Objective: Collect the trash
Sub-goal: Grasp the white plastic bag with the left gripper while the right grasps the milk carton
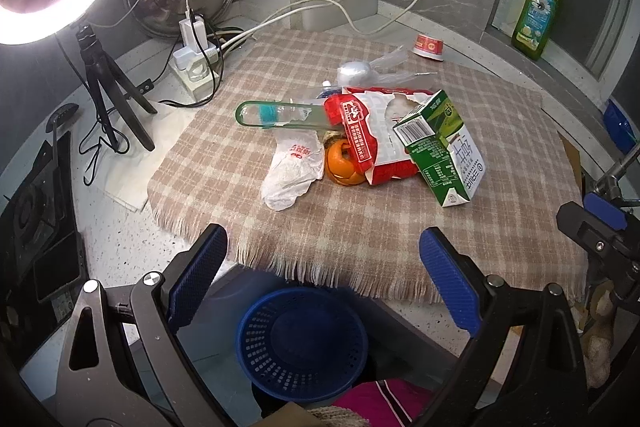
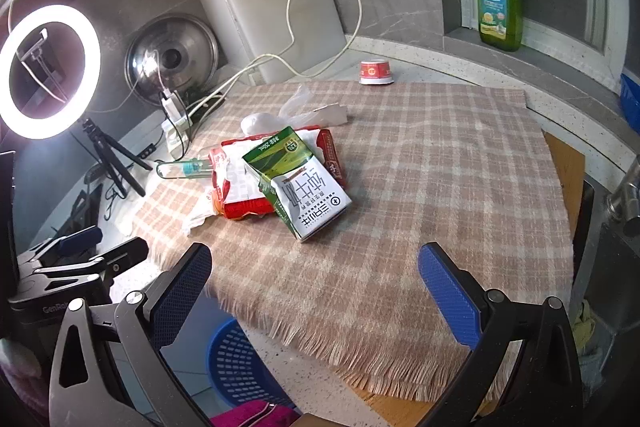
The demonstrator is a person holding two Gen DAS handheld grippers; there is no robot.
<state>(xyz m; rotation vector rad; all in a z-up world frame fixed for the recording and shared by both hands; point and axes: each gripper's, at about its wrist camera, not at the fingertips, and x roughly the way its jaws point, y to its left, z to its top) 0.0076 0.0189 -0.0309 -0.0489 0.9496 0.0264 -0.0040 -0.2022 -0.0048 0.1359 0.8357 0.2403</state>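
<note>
Left gripper [image 1: 322,281]: wide open, empty
Right gripper [image 2: 316,287]: wide open, empty
Milk carton [image 2: 298,183]: mid-cloth [image 2: 440,187], bare cloth right of it
Basket [image 1: 300,343]: below cloth's fringe

The red carton [image 1: 368,131] is hiding most of the orange peel [image 1: 341,163]; the blue basket [image 2: 236,359] is lying partly hidden below the surface's edge.

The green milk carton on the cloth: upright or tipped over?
Tipped over: the milk carton lies on its side, leaning against the torn red box.
</note>
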